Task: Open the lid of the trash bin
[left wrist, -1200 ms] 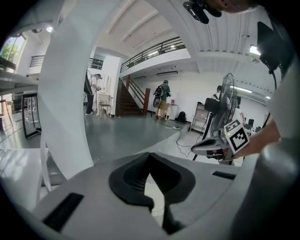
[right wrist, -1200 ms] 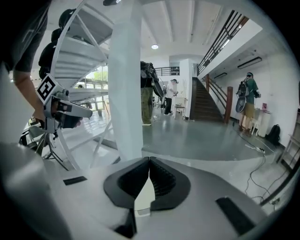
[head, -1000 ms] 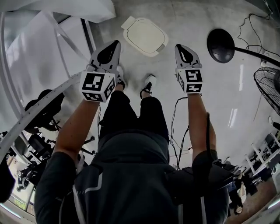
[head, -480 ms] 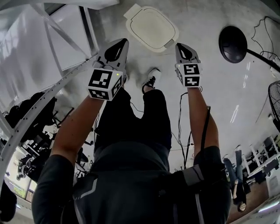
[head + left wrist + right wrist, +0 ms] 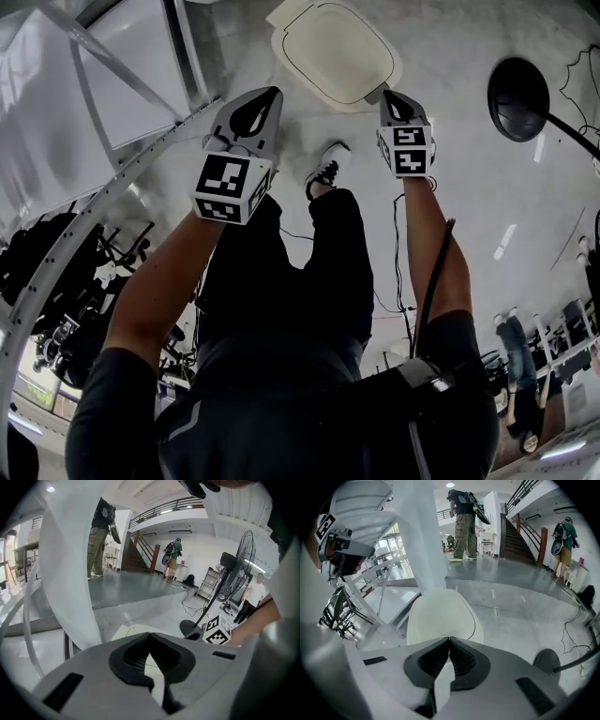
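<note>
A cream trash bin with its flat lid down stands on the grey floor ahead of the person's feet; the same bin lid fills the middle of the right gripper view. My right gripper hangs just at the bin's near right corner, jaws shut and empty. My left gripper is to the left of the bin, a little short of it, also shut with nothing held. In the left gripper view only a sliver of the bin shows beyond the left gripper. The right gripper points at the lid.
A black fan base with its pole lies to the right. White metal railing runs along the left. Cables trail on the floor. The person's sneaker is just before the bin. People stand in the distance.
The view has advanced toward the bin, which now sits higher and larger in the head view. Both grippers have moved forward; the right one has come up to the bin's corner.
</note>
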